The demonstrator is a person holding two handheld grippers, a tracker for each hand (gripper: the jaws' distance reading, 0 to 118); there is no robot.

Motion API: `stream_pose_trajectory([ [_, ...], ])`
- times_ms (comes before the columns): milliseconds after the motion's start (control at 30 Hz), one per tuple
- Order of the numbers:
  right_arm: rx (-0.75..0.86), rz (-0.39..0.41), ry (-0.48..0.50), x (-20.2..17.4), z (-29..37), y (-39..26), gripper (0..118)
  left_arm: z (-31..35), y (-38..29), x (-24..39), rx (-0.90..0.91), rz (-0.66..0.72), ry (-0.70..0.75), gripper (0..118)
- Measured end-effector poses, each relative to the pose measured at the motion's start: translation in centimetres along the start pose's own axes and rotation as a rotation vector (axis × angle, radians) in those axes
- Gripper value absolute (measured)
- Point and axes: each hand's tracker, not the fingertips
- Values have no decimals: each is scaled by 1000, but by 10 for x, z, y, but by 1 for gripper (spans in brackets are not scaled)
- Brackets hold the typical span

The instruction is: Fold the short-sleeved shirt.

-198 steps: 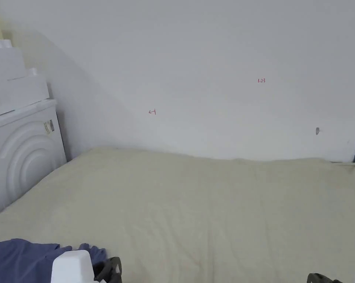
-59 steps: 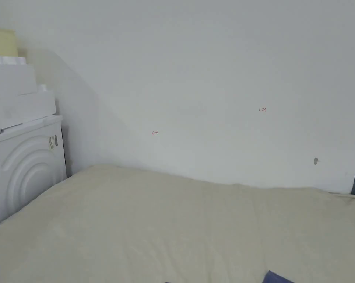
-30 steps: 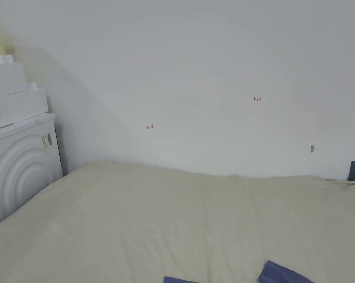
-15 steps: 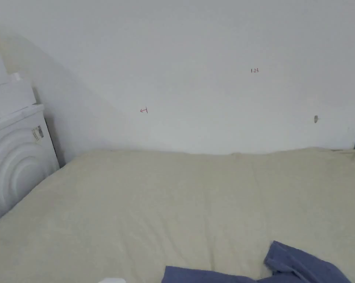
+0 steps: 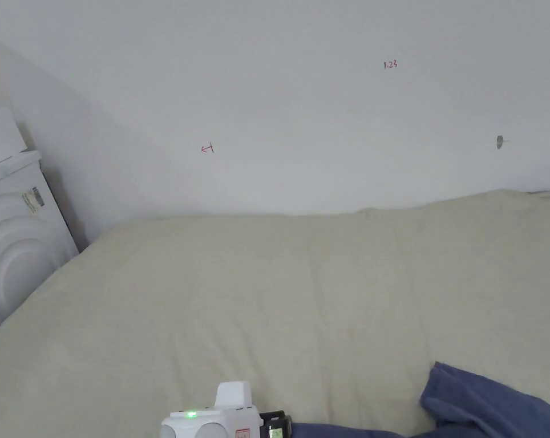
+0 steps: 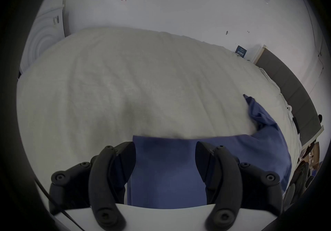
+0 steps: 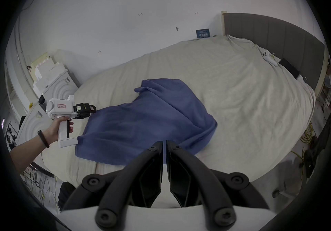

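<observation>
Blue short-sleeved cotton shirt point(image 7: 146, 124) rumpled on cream bed point(image 7: 232, 91).
Left hand-held gripper point(image 6: 165, 147) spread over shirt's left edge; right hand-held gripper point(image 7: 164, 143) pressed together, near edge, pinching nothing visible.

The shirt point(image 7: 146, 120) lay on the bed point(image 7: 232, 88), near its front edge. A wall point(image 5: 302, 102) stood behind the bed. A washing machine point(image 5: 11, 239) stood left of it.
</observation>
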Motion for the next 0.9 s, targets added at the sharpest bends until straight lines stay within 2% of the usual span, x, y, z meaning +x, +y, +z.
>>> stream_pose_trajectory([
  [100, -18, -29, -21, 10, -5, -2, 4, -18, -5, -2, -32, -28, 15, 87],
  [133, -25, -38, -24, 13, -8, -2, 4, -19, -7, 1, -14, -85, 10, 86],
  [167, -31, -48, -26, 15, -11, -2, 4, -20, -8, 5, -20, -132, 8, 81],
  [200, -34, -57, -30, 16, -14, -3, 4, -20, -9, 13, -43, -191, 56, 69],
  [233, -38, -59, -28, 17, -16, -4, 4, -17, -10, 20, -35, -232, 117, 37],
  [267, -40, -60, -24, 18, -19, -4, 5, -14, -12, 26, -27, -256, 113, 13],
  [300, -42, -59, -22, 17, -21, -4, 5, -10, -13, 33, -5, -278, 92, 10],
  [367, -43, -32, -17, 17, -23, -2, 5, -14, -14, 41, -47, -275, 48, 10],
  [400, -43, -12, -20, 16, -24, 2, 6, -17, -15, 43, -48, -273, 120, 9],
  [500, 17, 86, -19, 14, -27, 23, 12, -21, -10, 43, -80, -256, 95, 9],
  [533, 28, 108, -15, 15, -30, 31, 21, -21, -7, 42, -94, -250, 89, 9],
  [567, 28, 141, -9, 18, -39, 46, 38, -19, -3, 40, -114, -234, 80, 9],
  [600, 30, 164, 19, 21, -51, 61, 70, -21, 0, 39, -134, -218, 75, 9],
  [633, 17, 187, 35, 26, -71, 83, 91, -22, 2, 39, -153, -203, 72, 9],
  [667, -13, 199, 41, 31, -92, 102, 99, -24, 4, 38, -168, -180, 71, 9],
  [800, -116, 279, 15, 45, -183, 166, 99, -28, 7, 35, -186, -173, 72, 9],
  [900, -210, 291, -19, 52, -250, 192, 95, -29, 7, 35, -190, -183, 73, 9],
])
